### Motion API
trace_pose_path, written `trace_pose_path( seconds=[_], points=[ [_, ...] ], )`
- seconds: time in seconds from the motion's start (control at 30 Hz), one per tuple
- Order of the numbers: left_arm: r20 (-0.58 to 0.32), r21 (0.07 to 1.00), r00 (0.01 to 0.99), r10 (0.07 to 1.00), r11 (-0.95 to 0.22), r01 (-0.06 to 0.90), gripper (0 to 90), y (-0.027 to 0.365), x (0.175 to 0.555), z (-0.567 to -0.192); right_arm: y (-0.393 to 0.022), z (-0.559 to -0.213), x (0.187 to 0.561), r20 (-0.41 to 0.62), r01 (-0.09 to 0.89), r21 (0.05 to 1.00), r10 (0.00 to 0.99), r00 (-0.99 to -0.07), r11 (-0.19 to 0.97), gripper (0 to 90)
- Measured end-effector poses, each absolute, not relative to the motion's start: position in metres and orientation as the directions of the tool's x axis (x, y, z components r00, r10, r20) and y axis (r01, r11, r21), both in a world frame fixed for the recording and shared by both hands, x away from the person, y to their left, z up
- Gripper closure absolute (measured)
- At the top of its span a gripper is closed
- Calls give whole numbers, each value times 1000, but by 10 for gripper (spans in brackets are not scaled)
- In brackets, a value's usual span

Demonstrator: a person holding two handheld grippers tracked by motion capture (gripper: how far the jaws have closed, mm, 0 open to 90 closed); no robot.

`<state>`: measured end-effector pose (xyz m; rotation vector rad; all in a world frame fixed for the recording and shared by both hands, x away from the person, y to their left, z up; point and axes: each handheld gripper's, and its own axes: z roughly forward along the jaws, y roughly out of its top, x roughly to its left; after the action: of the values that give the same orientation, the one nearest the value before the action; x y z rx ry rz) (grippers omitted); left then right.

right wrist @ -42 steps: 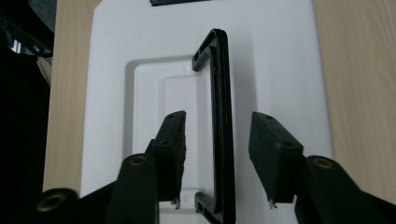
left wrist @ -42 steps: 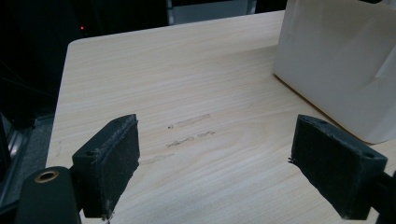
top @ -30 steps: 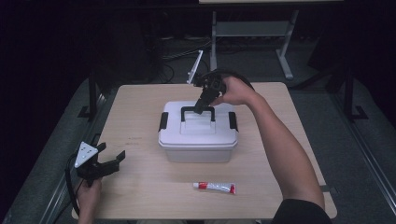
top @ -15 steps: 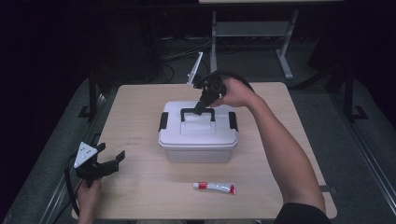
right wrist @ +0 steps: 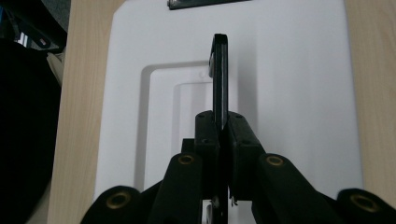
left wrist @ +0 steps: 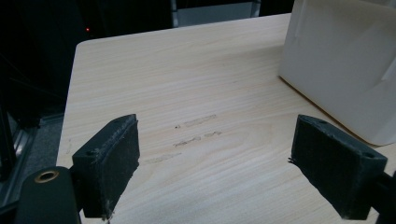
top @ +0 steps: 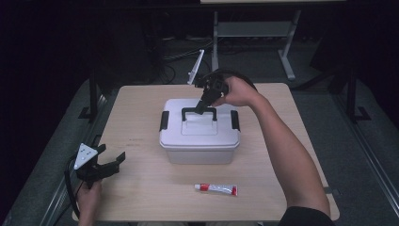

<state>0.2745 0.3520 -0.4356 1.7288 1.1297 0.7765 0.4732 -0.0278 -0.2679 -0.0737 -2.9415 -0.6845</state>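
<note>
Dark room beyond, cables and a metal stand behind; pale wood-grain table [top: 141, 197] in front. At the table's middle, a white lidded storage box [top: 200, 150], black latches at both short ends, black carry handle [top: 199, 112] raised upright over the lid's recess.

Right gripper [top: 201, 107] reaching in from the far right side, angled down onto that handle. Jaws pressed together on the handle bar, having just closed the last bit; in the right gripper view, the thin black bar [right wrist: 220, 70] caught edge-on between the two pads [right wrist: 243, 140], white lid [right wrist: 289, 93] below. Handle's long axis running left to right across the lid, along the box's length; grip taken near the middle of the bar, slightly toward the left. Probably a lift of the box or a swing of the handle next, so straight up from the grip, nothing overhead in the way.

Left gripper [top: 101, 165] well apart at the near left corner, jaws wide apart, holding nothing; in its own view, bare tabletop between the pads [left wrist: 112, 163] and the box wall [left wrist: 341, 70] off to the right. Right hand plainly the nearer one.

Small white-and-red tube [top: 216, 189] lying flat near the front edge, just in front of the box, clear of both grippers.
</note>
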Motion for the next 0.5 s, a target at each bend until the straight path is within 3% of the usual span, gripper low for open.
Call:
trace_pose_path(
  seconds=[0.5],
  points=[
    [25, 920, 382, 924, -171, 352, 147, 351, 274, -435, -48, -238, 457, 78, 73, 474, 41, -996, 877, 839]
  ],
)
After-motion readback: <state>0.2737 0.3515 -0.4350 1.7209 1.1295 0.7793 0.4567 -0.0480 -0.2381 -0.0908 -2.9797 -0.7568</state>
